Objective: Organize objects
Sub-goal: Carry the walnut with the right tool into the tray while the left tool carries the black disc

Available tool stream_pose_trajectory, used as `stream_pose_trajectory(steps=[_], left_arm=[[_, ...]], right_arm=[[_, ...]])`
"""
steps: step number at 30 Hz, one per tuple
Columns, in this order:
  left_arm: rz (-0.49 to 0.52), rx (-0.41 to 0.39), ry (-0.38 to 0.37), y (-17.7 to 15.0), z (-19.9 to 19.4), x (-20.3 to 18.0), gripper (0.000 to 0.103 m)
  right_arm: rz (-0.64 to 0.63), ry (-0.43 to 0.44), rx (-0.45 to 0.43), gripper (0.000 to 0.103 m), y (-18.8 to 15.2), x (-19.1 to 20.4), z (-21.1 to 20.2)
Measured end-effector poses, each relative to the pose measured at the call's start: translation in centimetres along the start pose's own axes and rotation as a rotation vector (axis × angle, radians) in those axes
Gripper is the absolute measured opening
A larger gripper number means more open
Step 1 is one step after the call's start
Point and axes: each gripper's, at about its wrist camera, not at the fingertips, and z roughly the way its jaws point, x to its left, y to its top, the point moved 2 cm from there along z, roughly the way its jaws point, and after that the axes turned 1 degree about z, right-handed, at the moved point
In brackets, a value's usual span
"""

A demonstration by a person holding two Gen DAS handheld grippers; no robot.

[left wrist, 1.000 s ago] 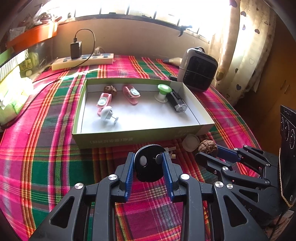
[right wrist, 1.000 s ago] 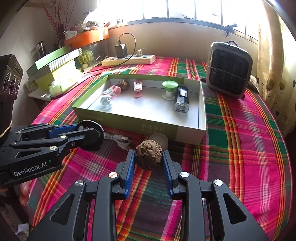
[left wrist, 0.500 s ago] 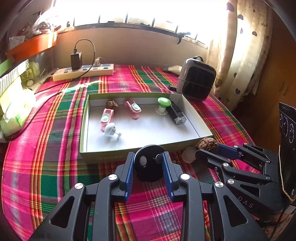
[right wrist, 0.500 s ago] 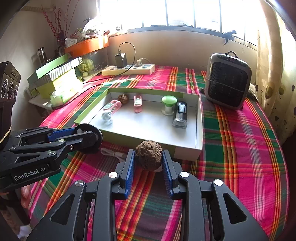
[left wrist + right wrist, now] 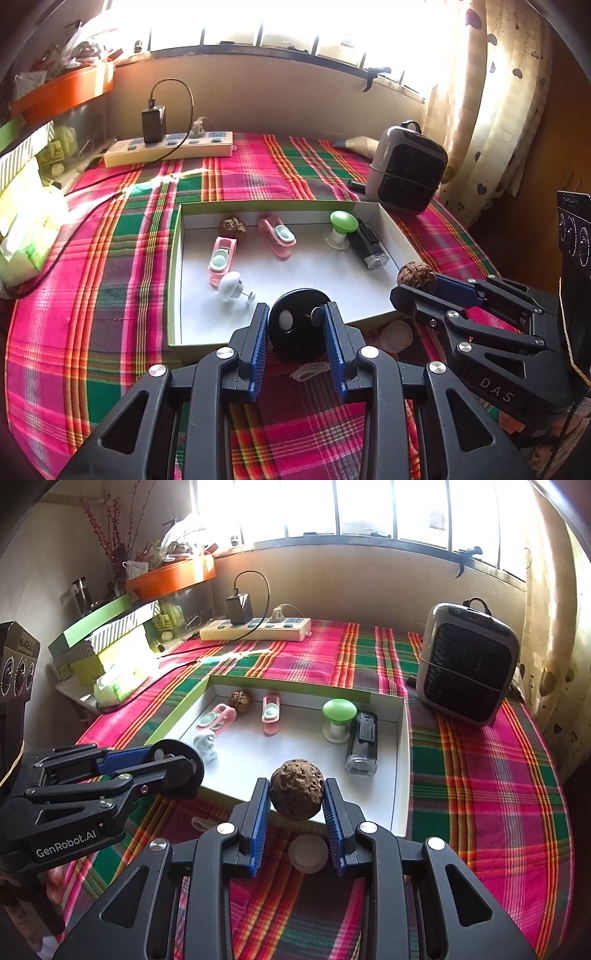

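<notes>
Two hand-held grippers hang over the near edge of a shallow white tray (image 5: 397,236) on a plaid tablecloth (image 5: 480,775). The left gripper (image 5: 295,332) pinches a black disc (image 5: 297,325) between its blue pads, the disc poised above the tray's near wall. The right gripper (image 5: 295,805) clamps a brown walnut (image 5: 297,788), held over the tray's near right corner. Inside the tray lie a second walnut (image 5: 232,227) at the far left, two pink clips (image 5: 277,236), a white knob (image 5: 231,285), a green-capped stand (image 5: 341,229) and, just beside it, a black-and-clear case (image 5: 367,245). A pale round lid (image 5: 308,853) rests on the cloth just outside the tray's near wall, under the right gripper. A heater (image 5: 467,664) stands at far right, a power strip (image 5: 255,627) along the far wall.
</notes>
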Motion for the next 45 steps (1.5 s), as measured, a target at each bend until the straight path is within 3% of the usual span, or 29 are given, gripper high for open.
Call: stream_pose_trajectory(steps=[22,45], left_arm=[[0.014,0.064,0.012,2.4,5.1,2.2,0.027],[0.049,0.084,0.028,3.2,6.9,2.2,0.027]], right_arm=[[-0.086,-0.015,0.087,0.030,4.5,0.1,7.7],[-0.157,-0.024,0.122,0.030,6.4,1.2,11.8]])
